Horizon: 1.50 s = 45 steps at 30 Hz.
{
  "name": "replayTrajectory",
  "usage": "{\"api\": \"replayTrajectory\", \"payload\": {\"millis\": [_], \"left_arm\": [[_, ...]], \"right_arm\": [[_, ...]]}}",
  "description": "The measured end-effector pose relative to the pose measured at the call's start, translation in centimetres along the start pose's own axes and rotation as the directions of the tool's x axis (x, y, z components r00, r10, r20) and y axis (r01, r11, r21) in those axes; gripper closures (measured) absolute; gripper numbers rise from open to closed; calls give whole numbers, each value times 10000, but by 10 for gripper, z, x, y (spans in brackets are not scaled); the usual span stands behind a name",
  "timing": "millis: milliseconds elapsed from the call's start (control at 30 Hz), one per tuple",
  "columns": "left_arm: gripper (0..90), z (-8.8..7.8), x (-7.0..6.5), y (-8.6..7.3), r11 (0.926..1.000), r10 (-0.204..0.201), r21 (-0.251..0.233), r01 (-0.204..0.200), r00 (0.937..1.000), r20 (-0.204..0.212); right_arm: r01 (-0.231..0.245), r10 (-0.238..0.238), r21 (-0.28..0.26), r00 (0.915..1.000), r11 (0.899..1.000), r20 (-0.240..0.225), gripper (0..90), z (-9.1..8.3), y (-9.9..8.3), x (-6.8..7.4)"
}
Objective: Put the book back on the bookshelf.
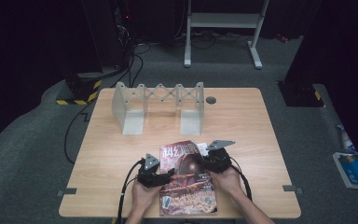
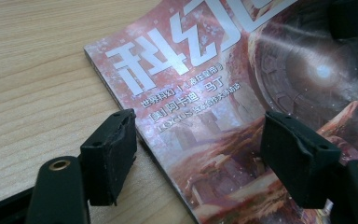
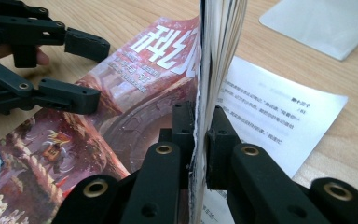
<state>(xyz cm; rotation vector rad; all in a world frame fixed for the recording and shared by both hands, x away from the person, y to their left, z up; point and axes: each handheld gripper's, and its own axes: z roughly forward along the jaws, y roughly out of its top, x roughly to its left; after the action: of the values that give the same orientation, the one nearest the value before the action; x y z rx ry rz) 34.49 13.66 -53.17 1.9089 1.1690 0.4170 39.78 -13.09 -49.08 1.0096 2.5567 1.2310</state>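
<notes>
A magazine (image 1: 186,182) with a reddish cover and large white characters lies at the table's near edge. My right gripper (image 1: 204,163) is shut on the cover and a sheaf of pages at the magazine's right edge. In the right gripper view these pages (image 3: 219,42) stand upright between the jaws of the right gripper (image 3: 200,126), and a white printed page (image 3: 279,116) lies flat beside them. My left gripper (image 2: 200,140) is open at the spine side. One jaw is over bare wood, the other over the cover (image 2: 223,93). The left gripper (image 3: 98,72) also appears across the magazine.
A grey expandable book rack (image 1: 158,107) stands behind the magazine at mid-table; its base plate (image 3: 326,23) lies close beyond the printed page. A round grommet (image 1: 210,100) sits at the back. A white frame (image 1: 223,28) and a blue packet (image 1: 354,170) are on the floor.
</notes>
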Motion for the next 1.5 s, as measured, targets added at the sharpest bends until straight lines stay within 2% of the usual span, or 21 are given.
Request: {"api": "replayTrajectory", "payload": {"millis": [433,633,767,1033,1300,1500], "left_arm": [[184,0,5,0,9979,-618,-154,627,9967,520],[179,0,6,0,9972,-711,-182,723,9956,609],[166,0,7,0,9969,-748,-179,763,9946,724],[130,-1,8,0,9955,-878,-249,915,9886,1223],[111,-2,11,-1,9930,-1052,-362,1120,9823,1548],[162,-6,13,-2,9909,-1263,-258,1320,9793,1581]], "right_arm": [[315,-328,-430,9990,9986,-297,859,-10,1,6],[477,-503,-583,9978,9972,-441,859,-14,1,9],[377,-428,-789,9970,9962,-642,860,-18,1,10],[708,-814,-1171,9927,9906,-887,860,-25,2,14],[975,-1138,-1405,9870,9853,-1132,861,-27,5,20],[914,-1073,-1335,9873,9868,-1170,860,-25,5,17]]}}
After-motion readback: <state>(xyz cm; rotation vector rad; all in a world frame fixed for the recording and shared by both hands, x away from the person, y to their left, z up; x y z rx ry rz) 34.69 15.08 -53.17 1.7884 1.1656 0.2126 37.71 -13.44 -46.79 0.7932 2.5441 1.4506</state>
